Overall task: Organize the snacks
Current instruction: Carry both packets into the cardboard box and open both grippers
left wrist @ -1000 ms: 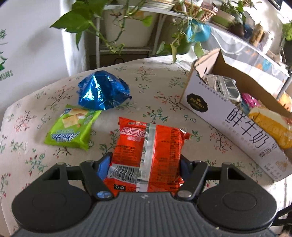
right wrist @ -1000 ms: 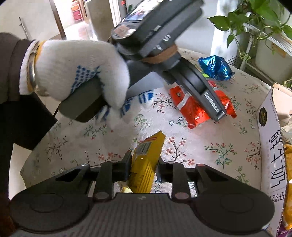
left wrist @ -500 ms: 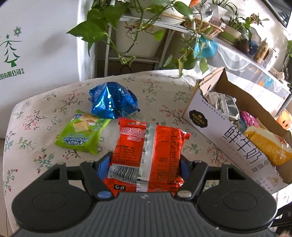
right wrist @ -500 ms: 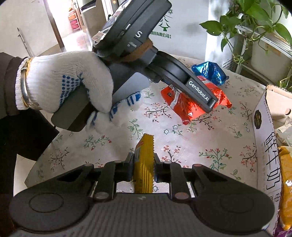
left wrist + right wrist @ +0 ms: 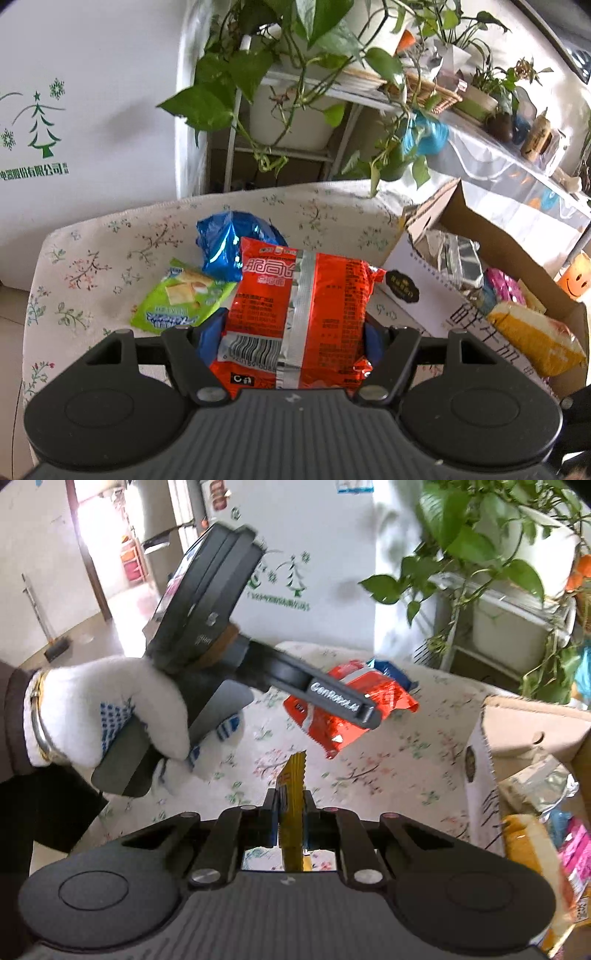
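A: Left gripper (image 5: 295,332) first. State?

B: Clenched on the red snack packet (image 5: 299,314). Blue pads press both long edges, barcode end nearest the camera. Packet is up off the table.

A: Right gripper (image 5: 290,819)?

B: Pinched tight on a thin yellow packet (image 5: 293,805), held edge-on, serrated end sticking up past the fingertips. Also off the table.

A: What's past the left one?

B: Green cracker packet (image 5: 177,301) flat on the floral tablecloth (image 5: 92,258), just left of the red packet. Behind it a crumpled blue foil bag (image 5: 229,243), partly hidden by the red packet.

A: Box?

B: Open cardboard box (image 5: 417,295) to the right, white front with Chinese print. Inside: a silver foil pack (image 5: 458,258), a pink wrapper (image 5: 506,288), an orange-yellow packet (image 5: 535,336) leaning at the near end.

A: Right wrist view, anything else?

B: White-gloved left hand (image 5: 107,712) with blue dots gripping the left gripper's handle, bracelet at the wrist, dark sleeve. Red packet hangs from that gripper above the cloth. Box edge at right. Frame is motion-blurred.

A: Background?

B: Pothos plants (image 5: 295,55) on a white metal rack, white carton with a green tree logo (image 5: 40,125) at left.
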